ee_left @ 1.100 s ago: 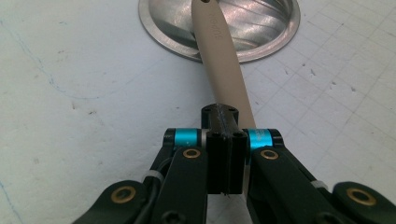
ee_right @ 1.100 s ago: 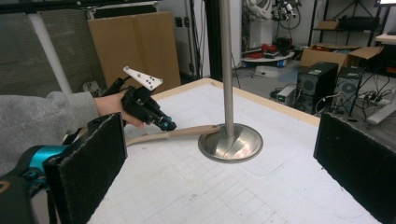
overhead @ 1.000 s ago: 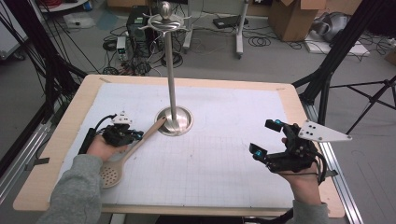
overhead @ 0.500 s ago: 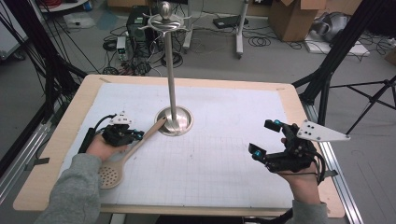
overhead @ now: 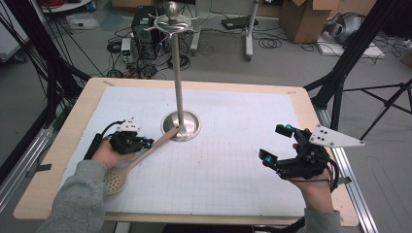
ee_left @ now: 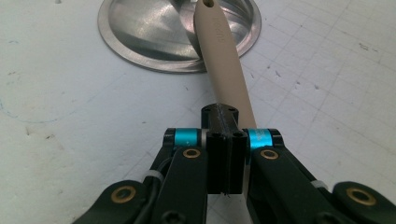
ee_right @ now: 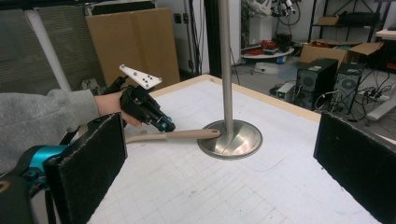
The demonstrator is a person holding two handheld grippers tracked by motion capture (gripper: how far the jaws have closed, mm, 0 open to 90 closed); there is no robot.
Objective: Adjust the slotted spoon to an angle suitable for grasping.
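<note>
A beige slotted spoon [overhead: 141,156] lies on the white mat, its handle tip [ee_left: 212,18] resting on the round base [overhead: 190,121] of a metal stand. My left gripper [overhead: 142,142] sits over the middle of the handle. Its jaws are shut, pressed together, and the handle [ee_left: 229,79] passes underneath them [ee_left: 219,112]. From the right gripper view, that gripper [ee_right: 161,123] is just above the handle [ee_right: 187,135]. My right gripper [overhead: 275,143] hovers at the mat's right side, open wide with nothing between its pads [ee_right: 93,163].
The stand's pole [overhead: 177,73] rises from the base to a hooked top [overhead: 171,20]. The wooden table edge [overhead: 320,121] frames the mat. Black tripod legs [overhead: 340,92] stand off the right side, and cables and boxes lie on the floor behind.
</note>
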